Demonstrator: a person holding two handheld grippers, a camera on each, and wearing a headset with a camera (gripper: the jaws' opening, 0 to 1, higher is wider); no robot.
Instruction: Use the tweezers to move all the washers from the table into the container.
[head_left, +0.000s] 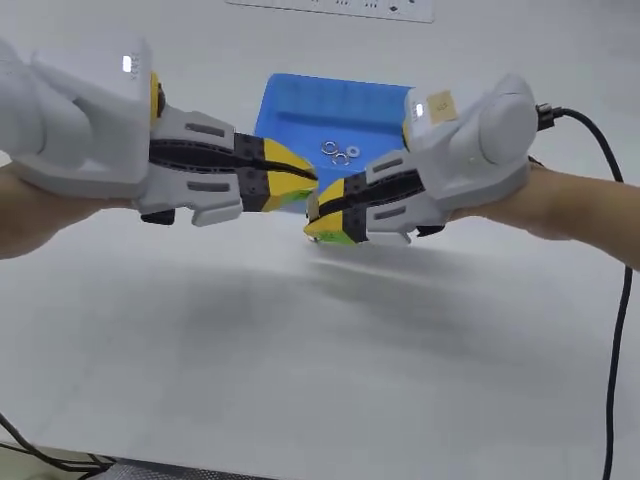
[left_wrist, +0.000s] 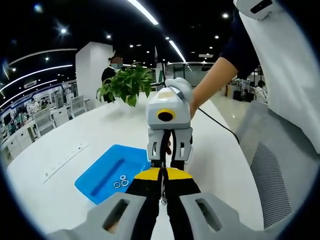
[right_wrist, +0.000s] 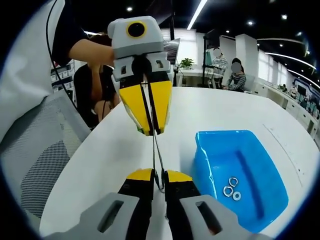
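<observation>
1. Where I'm at: both grippers are nose to nose over the bench (head_left: 300, 360), just in front of the blue container (head_left: 278, 100). My left gripper (head_left: 298, 185) and right gripper (head_left: 322, 218) are each pinched down on the tweezers (right_wrist: 156, 159). They show as a thin metal strip running from one set of jaws to the other.
2. Three washers (head_left: 340, 153) are lying close together on the container's floor.
3. My read: this is a regrip or hand-off of the tweezers between grippers, not a pick or a drop. With washers already in the container, the job looks well along, maybe at the tail end.
4. Next move, I reckon: one gripper has to let go while the other keeps a firm pinch, otherwise the tweezers twist or slip out. Whichever one holds them needs the tips sticking out free, so they can actually squeeze on a washer.
5. Hard to make out: in the head view the tweezers are tucked between the yellow jaw tips. In the gripper views they're so thin I can't tell which end has the points. The grippers also cover a strip of bench, so I can't say whether any washers are waiting there.
</observation>
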